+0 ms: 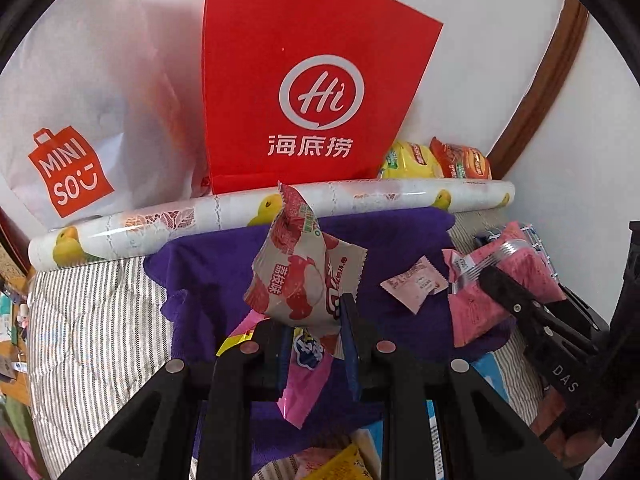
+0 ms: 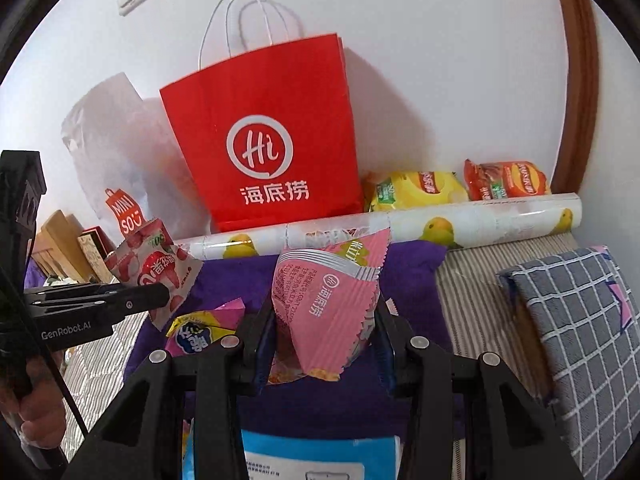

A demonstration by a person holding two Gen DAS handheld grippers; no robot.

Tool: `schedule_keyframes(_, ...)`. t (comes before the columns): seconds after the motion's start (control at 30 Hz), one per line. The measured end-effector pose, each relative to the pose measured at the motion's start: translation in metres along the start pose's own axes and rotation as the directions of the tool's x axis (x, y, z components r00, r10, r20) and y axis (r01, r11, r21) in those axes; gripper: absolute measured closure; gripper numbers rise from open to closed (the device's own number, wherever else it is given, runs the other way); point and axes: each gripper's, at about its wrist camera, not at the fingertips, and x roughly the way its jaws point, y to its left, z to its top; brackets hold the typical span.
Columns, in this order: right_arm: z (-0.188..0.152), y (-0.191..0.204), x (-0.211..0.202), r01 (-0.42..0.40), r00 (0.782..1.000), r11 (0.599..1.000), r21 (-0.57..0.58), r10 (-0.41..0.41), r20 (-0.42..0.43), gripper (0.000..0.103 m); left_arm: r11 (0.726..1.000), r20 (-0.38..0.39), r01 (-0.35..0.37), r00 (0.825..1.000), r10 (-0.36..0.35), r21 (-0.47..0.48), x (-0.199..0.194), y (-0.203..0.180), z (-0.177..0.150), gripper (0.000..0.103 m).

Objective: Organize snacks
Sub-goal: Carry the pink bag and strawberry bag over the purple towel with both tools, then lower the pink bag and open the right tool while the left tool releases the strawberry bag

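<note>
While the red paper bag [image 1: 312,80] stands against the wall, we grip a snack in each claw in front of it. Our left claw [image 1: 310,320] is clamped on a red-and-white strawberry packet [image 1: 298,276], raised over the purple cloth [image 1: 216,256] before the bag. Our right claw [image 2: 324,332] pinches a pink packet [image 2: 328,304], also held over that cloth. Between the bag and the cloth lies a duck-print roll [image 1: 380,194]. Just beside the bag's right edge, yellow [image 2: 416,192] and red chip bags [image 2: 506,184] rest behind the roll. A white Miniso bag [image 1: 76,120] leans at its left.
</note>
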Motion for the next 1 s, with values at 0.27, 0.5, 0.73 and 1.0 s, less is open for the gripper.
schedule_keyframes(0.27, -0.002, -0.004, 0.023, -0.019, 0.998, 1.000, 0.011, 0.019, -0.059, 0.061, 1.000, -0.019, -0.018, 1.000, 0.018, -0.015, 0.010, 0.007, -0.001, 0.082)
schedule_keyframes(0.5, -0.009, -0.007, 0.039, -0.041, 0.992, 0.999, 0.031, 0.045, -0.115, 0.061, 0.999, -0.036, -0.028, 0.999, 0.027, -0.019, 0.018, 0.010, -0.002, 0.082)
schedule_keyframes(0.73, -0.014, -0.006, 0.049, -0.037, 0.986, 0.999, 0.022, 0.040, -0.162, 0.061, 0.999, -0.041, -0.030, 0.999, 0.029, -0.036, 0.020, 0.016, -0.001, 0.082)
schedule_keyframes(1.0, -0.018, -0.008, 0.056, -0.032, 0.980, 0.999, 0.026, 0.036, -0.198, 0.060, 0.999, -0.050, -0.032, 0.998, 0.030, -0.037, 0.022, 0.017, -0.001, 0.082)
